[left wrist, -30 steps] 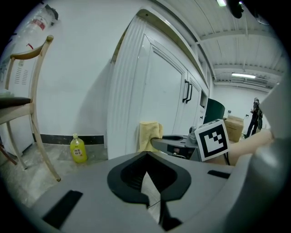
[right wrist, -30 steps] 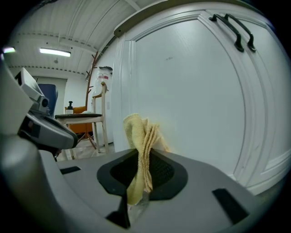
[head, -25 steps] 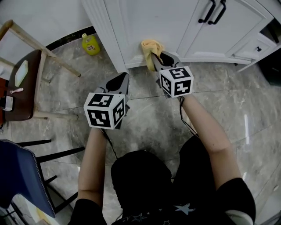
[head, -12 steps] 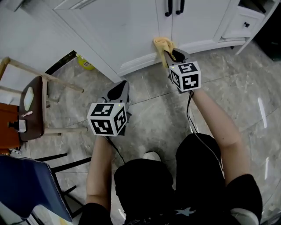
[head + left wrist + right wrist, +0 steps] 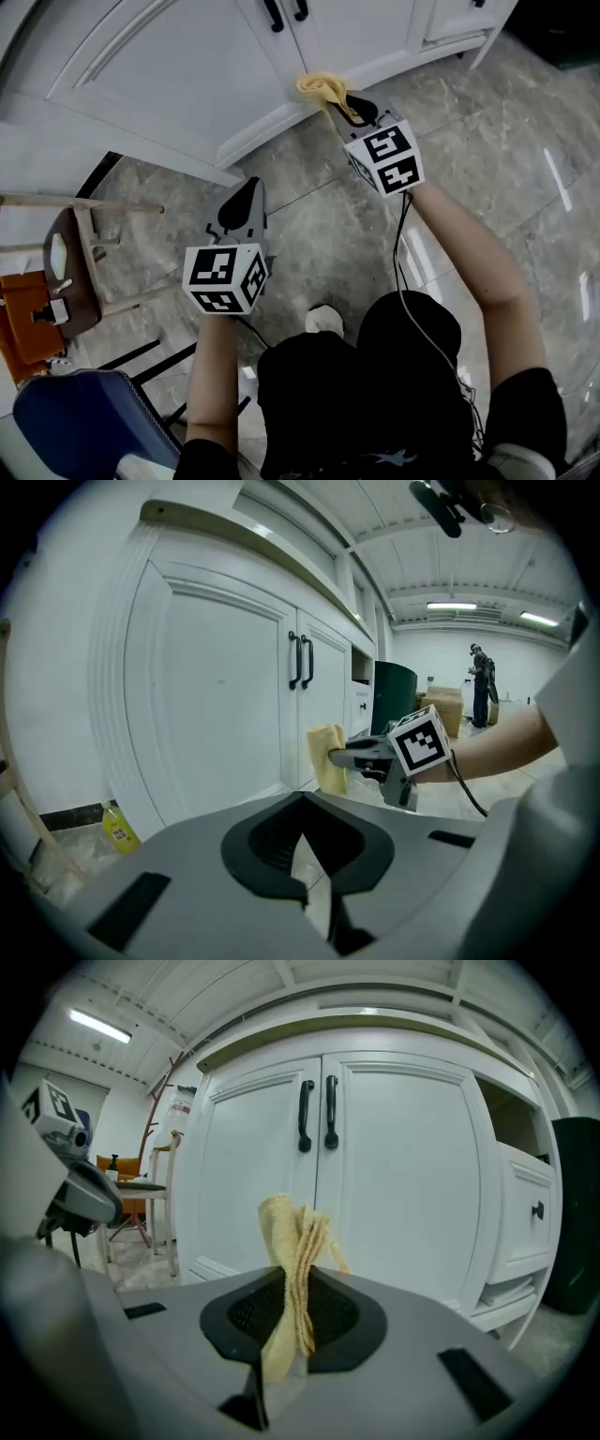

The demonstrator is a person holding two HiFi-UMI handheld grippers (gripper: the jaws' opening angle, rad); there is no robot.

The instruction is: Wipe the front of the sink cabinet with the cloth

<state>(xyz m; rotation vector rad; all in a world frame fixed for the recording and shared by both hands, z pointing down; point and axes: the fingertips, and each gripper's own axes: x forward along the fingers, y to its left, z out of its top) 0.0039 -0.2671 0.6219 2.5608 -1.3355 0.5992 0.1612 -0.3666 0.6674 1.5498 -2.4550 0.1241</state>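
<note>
The white sink cabinet [image 5: 187, 66] runs across the top of the head view, its two doors carrying black handles [image 5: 317, 1113]. A yellow cloth [image 5: 319, 86] is bunched against the cabinet's bottom rail, just below the handles. My right gripper [image 5: 349, 105] is shut on the cloth [image 5: 295, 1241], which stands up in folds between its jaws. The left gripper [image 5: 242, 195] hovers over the floor to the left, away from the cabinet, shut with nothing in it. From the left gripper view, the cloth [image 5: 326, 758] sits at the door's lower part, held by the right gripper [image 5: 361, 755].
A wooden chair [image 5: 75, 253] stands at the left with an orange thing [image 5: 23, 319] beside it. A blue chair [image 5: 84, 422] is at the bottom left. A yellow bottle [image 5: 117, 829] stands by the cabinet's left end. A dark green bin [image 5: 394, 691] sits past its right end.
The right gripper has carried the cloth rightwards along the cabinet's bottom, from the left door to below the handles. The left gripper has stayed low and shut.
</note>
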